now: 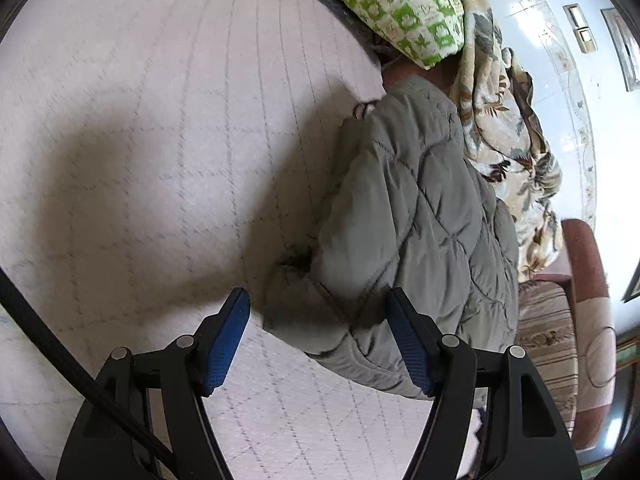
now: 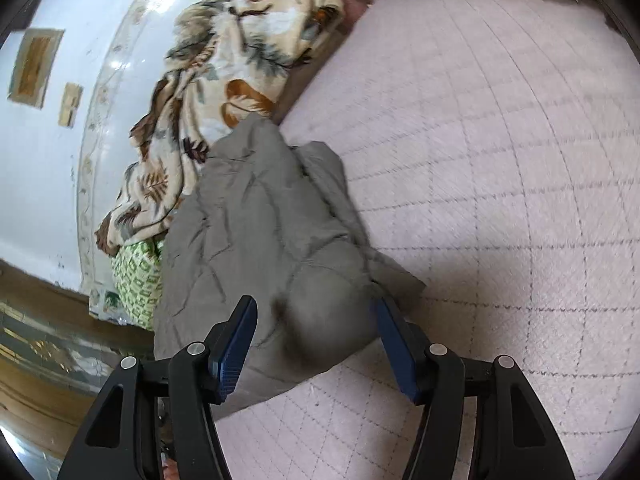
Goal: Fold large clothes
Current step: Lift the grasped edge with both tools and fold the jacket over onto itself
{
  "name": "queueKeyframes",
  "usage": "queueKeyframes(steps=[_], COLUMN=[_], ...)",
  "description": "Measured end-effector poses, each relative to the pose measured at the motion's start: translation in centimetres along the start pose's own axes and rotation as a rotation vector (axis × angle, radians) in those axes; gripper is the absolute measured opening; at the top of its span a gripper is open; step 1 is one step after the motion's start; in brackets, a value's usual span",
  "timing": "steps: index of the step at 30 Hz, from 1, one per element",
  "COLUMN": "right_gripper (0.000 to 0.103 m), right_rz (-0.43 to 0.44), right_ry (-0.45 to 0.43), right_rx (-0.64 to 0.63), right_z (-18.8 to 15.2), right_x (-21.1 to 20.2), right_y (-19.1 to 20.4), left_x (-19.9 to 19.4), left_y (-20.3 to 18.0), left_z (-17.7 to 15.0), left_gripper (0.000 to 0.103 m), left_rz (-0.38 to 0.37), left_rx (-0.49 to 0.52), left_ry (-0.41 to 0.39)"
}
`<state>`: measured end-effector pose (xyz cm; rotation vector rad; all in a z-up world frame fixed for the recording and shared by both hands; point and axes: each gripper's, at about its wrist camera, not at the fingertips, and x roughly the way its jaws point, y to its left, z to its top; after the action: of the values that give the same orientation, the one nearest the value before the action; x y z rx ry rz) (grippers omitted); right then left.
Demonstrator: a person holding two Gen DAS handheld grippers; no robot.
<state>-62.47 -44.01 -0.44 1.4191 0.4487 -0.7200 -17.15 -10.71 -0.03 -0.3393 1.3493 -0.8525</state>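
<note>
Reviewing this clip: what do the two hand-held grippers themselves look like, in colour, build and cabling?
Both look alike: the left hand-held gripper and right hand-held gripper have matte black angular frames with triangular cut-outs, round silver pivot pins, and two flat fingers faced with blue textured pads. A black cable runs past the left one. No hands or sleeves show.

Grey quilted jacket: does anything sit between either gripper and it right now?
Nothing visible does. The left gripper and right gripper are both open, each with the grey quilted jacket directly ahead between the fingers. The leaf-print blanket and green-checked pillow lie beyond it.
</note>
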Motion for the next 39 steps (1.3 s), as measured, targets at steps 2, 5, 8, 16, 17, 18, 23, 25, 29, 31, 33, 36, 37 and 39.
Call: queueKeyframes(steps=[2,5,8,16,17,18,23,25,29,31,33,36,37,39], right_gripper=[0.069,0.072,0.075,0.075,0.075,0.075,0.083,0.089,0.086,0.066,0.047,0.039,0.038,0.035], right_rz=[0.030,0.060,0.071,-0.030,-0.015,-0.001,0.023,0.024,0.030,0.022,0.004,-0.064,-0.092,-0.121], right_ry=[0.013,0.007,-0.001,-0.052,-0.038,-0.032,-0.041,-0.053,-0.064,-0.065,-0.065,-0.081,-0.090,-0.099], right_rx=[0.042,0.077,0.096,0.139,0.153,0.175,0.238,0.218,0.140,0.106,0.047,-0.107,-0.172,-0.246], right_z=[0.0,0.2,0.3,0.3,0.3,0.3,-0.1,-0.1,0.4,0.5,0.5,0.3,0.1,-0.2], right_x=[0.6,1.0,1.2,0.5,0.9,1.2,2.6,3.2,5.1,5.4,5.1,4.5,4.3,3.9], right_y=[-0.8,-1.4,-1.6,-2.2,-2.4,-2.8,-3.7,-3.3,-1.8,-1.2,-0.3,2.0,3.0,4.2], left_x=[0.6,1.3,2.0,2.3,2.5,2.6,3.1,3.5,4.0,3.9,3.5,2.8,2.6,2.5], left_y=[0.1,-0.1,-0.5,-0.5,-0.4,-0.3,-1.2,-1.4,-2.3,-3.0,-3.7,-5.0,-5.4,-6.5], left_z=[-0.2,-0.1,-0.4,-0.5,-0.5,-0.5,-0.6,-0.4,0.0,0.1,0.1,0.2,0.1,-0.1], left_gripper=[0.069,0.071,0.076,0.082,0.083,0.083,0.090,0.093,0.088,0.077,0.063,0.049,0.046,0.043], left_rz=[-0.034,-0.051,-0.041,-0.035,-0.040,-0.043,-0.021,-0.017,-0.003,0.031,0.041,0.080,0.097,0.137], left_rx=[-0.024,-0.036,-0.030,-0.045,-0.054,-0.059,-0.006,0.002,0.043,0.086,0.132,0.211,0.232,0.296], left_ry=[0.013,0.009,-0.001,0.001,0.005,0.004,-0.011,-0.016,-0.027,-0.039,-0.052,-0.072,-0.079,-0.095])
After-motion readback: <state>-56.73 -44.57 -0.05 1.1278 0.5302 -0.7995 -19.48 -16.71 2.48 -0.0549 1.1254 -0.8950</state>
